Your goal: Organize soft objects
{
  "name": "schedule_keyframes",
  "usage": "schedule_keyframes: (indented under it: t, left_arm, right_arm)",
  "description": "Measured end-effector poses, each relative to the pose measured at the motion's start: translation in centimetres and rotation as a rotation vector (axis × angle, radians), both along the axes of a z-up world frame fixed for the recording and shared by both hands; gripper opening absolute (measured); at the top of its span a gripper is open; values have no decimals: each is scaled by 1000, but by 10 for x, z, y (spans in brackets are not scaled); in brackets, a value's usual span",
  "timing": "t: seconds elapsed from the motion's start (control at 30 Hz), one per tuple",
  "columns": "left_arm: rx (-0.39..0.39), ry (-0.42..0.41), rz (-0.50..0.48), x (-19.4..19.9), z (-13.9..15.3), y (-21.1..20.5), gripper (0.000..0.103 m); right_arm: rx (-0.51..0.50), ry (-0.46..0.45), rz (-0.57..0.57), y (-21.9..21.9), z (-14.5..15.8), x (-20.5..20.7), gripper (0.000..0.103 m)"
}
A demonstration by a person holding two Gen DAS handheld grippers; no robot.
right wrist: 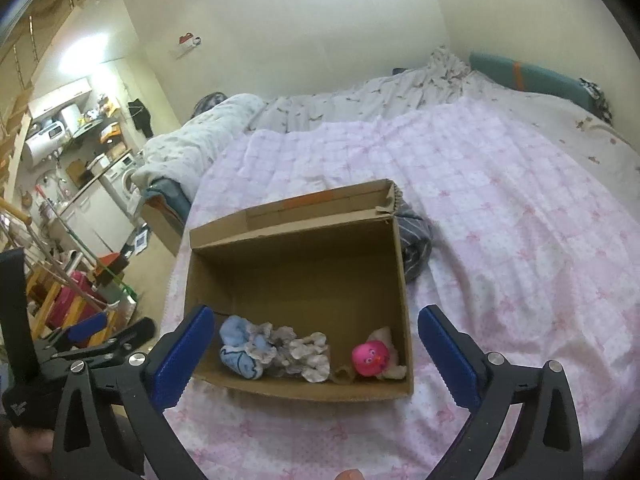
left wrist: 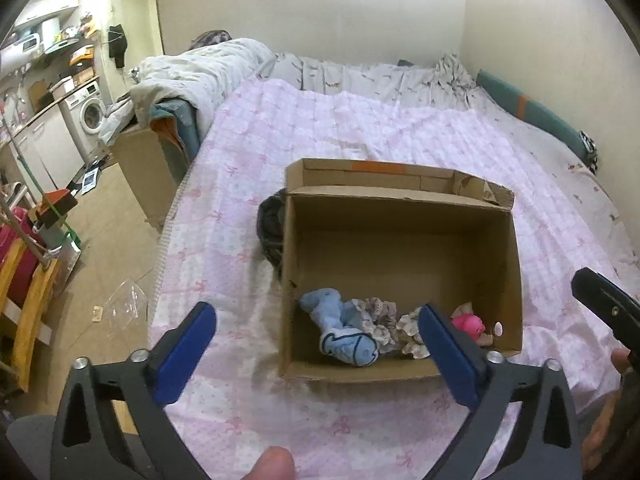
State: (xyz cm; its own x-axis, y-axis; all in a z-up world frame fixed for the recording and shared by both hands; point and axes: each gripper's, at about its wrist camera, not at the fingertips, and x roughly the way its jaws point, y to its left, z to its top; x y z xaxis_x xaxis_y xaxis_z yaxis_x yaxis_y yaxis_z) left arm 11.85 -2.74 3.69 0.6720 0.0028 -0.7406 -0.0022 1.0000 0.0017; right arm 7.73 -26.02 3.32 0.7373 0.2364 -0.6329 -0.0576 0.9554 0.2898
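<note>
An open cardboard box [left wrist: 400, 208] [right wrist: 296, 248] stands on the pink bedspread. Along its near wall lie a light blue soft toy [left wrist: 340, 330] [right wrist: 242, 346], a crumpled floral cloth [left wrist: 384, 320] [right wrist: 304, 354] and a pink plush with a face [left wrist: 468, 325] [right wrist: 370, 358]. A dark striped garment [left wrist: 272, 232] [right wrist: 416, 244] lies outside, against the box's far-side wall. My left gripper [left wrist: 320, 354] is open and holds nothing, in front of the box's near left corner. My right gripper [right wrist: 316, 360] is open and holds nothing, straddling the box's near wall.
The pink bedspread [left wrist: 360, 128] covers a wide bed; a rumpled white duvet [left wrist: 200, 68] is heaped at its far left. A brown cardboard box [left wrist: 148, 160] stands on the floor beside the bed. A washing machine [left wrist: 90, 114] and kitchen clutter lie farther left.
</note>
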Motion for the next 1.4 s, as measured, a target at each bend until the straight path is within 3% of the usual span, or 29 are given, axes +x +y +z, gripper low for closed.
schedule_keyframes:
  t: [0.3, 0.5, 0.57, 0.67, 0.83, 1.4]
  left_arm:
    - [-4, -12, -5, -40, -3, 23, 103]
    - [45, -20, -31, -59, -31, 15, 103]
    - [53, -5, -20, -56, -39, 11, 103]
    - [-14, 2, 0, -49, -43, 15, 103]
    - [-44, 0, 5, -49, -42, 19, 103]
    - [-39, 10, 14, -49, -43, 22, 103]
  right_arm:
    - [-67, -3, -23, 12, -11, -27, 103]
    - [-119, -14, -31, 13, -36, -36, 103]
    - [-119, 6, -41, 13, -42, -34, 103]
    - [-141, 3, -33, 18, -44, -33, 103]
    - [-144, 19, -4, 25, -49, -33, 103]
    - [-150, 42, -1, 31, -52, -35, 103]
